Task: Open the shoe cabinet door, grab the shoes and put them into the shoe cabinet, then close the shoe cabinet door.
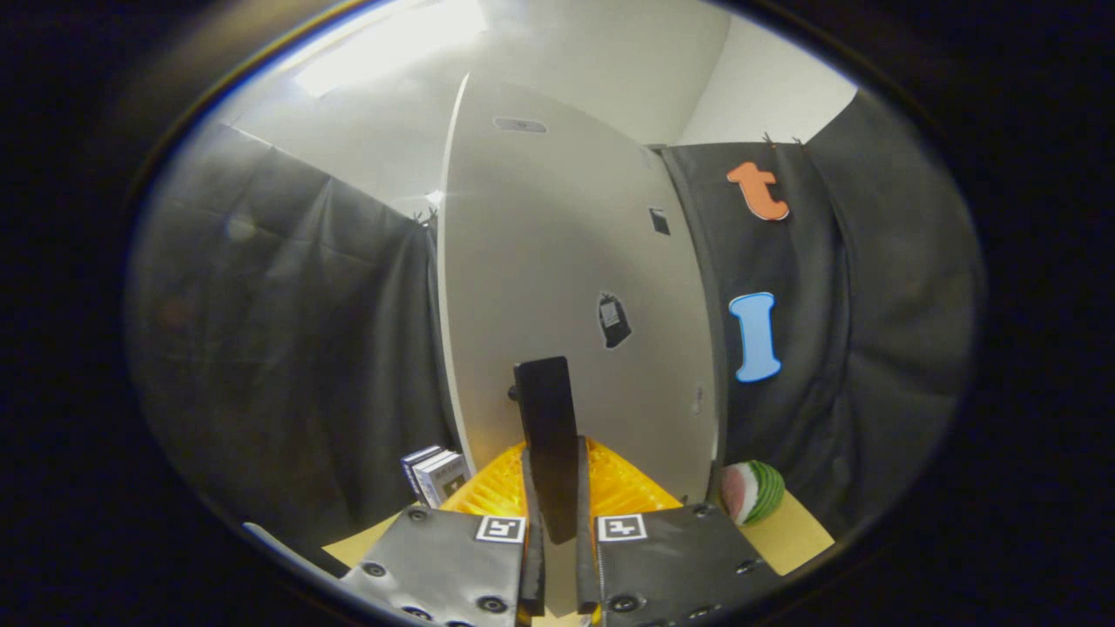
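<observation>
The gripper (554, 522) points forward and slightly upward at the cabinet, its two fingers close together and clamped on one dark, flat handle (547, 435) that stands upright between them and rises above their tips. The handle's far end meets the pale door of the shoe cabinet (557, 261), which stands just ahead and fills the middle of the scene; whether the door is ajar or flush cannot be told. Beneath and just beyond the fingers lies one ribbed orange-yellow piece (623, 488), spreading to both sides of them, on the tan table surface (788, 535). To the near left of the cabinet's foot stand two small boxes (435, 475), side by side and upright. To the right of the cabinet's foot sits one round watermelon-patterned toy (751, 492), touching the table near the black cloth wall (279, 348). On the door itself are three small dark stickers (614, 320), spaced apart. Beyond it all is the white ceiling.
</observation>
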